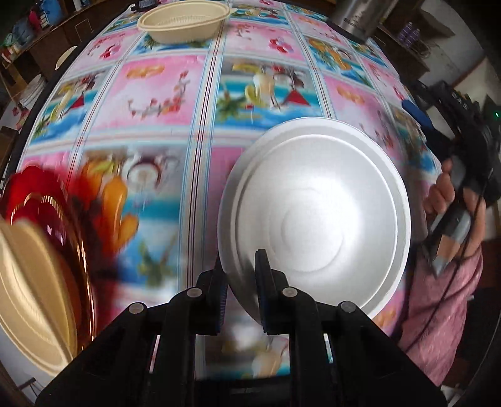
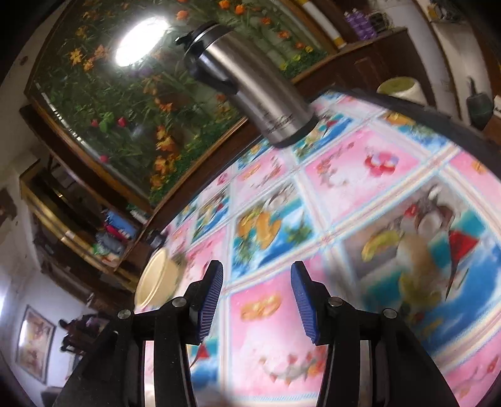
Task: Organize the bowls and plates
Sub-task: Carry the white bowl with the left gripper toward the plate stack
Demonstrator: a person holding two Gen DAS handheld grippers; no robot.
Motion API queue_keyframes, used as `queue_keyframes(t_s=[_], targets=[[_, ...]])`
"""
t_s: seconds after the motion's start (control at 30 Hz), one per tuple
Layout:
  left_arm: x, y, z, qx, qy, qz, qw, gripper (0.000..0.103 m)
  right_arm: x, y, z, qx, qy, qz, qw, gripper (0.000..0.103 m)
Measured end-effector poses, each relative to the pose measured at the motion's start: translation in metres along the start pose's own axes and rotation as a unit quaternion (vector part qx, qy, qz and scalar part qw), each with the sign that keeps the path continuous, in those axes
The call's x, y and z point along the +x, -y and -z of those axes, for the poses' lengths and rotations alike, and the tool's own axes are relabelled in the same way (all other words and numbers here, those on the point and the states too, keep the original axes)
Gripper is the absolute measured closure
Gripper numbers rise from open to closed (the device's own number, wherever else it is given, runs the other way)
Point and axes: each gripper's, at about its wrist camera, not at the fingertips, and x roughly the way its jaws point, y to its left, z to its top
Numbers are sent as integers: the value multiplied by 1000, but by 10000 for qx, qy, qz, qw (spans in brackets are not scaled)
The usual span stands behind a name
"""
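My left gripper (image 1: 239,266) is shut on the near rim of a white foam bowl (image 1: 316,216) and holds it tilted above the table. A cream bowl (image 1: 183,22) stands at the far edge of the table; it also shows in the right wrist view (image 2: 158,278). At the left edge a cream plate (image 1: 34,294) lies on a red plate (image 1: 47,200), both blurred. My right gripper (image 2: 256,275) is open and empty above the table; the person's hand holding it (image 1: 454,200) shows at the right in the left wrist view.
The table wears a pink and blue fruit-patterned cloth (image 1: 162,94). A steel thermos (image 2: 250,84) stands at the table's far edge, seen also in the left wrist view (image 1: 360,15). Wooden shelves (image 2: 78,225) and a flower painting (image 2: 131,103) lie beyond.
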Motion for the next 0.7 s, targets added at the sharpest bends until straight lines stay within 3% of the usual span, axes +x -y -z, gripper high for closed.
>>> queue_keyframes(t_s=[0.17,0.37,0.5,0.63,0.7], targets=[[-10,2,29,296,82,152,9994,89,-47,-36,45,-683,-591,-424,9950,55],[-5,4,39,455,85,375,9982,89,-108,-54,113,-1233,-1374,-183,9826,54],[-9,4,43,530,142,448,9975,89,-113,-54,138,-1165,-1815,55,9765,54],[-11,6,45,602,213,481,9968,89,-113,-53,154,-1081,-2006,96,9736,54],[-11,5,45,585,224,533,9966,89,-112,-54,159,-1104,-2015,184,9731,59]])
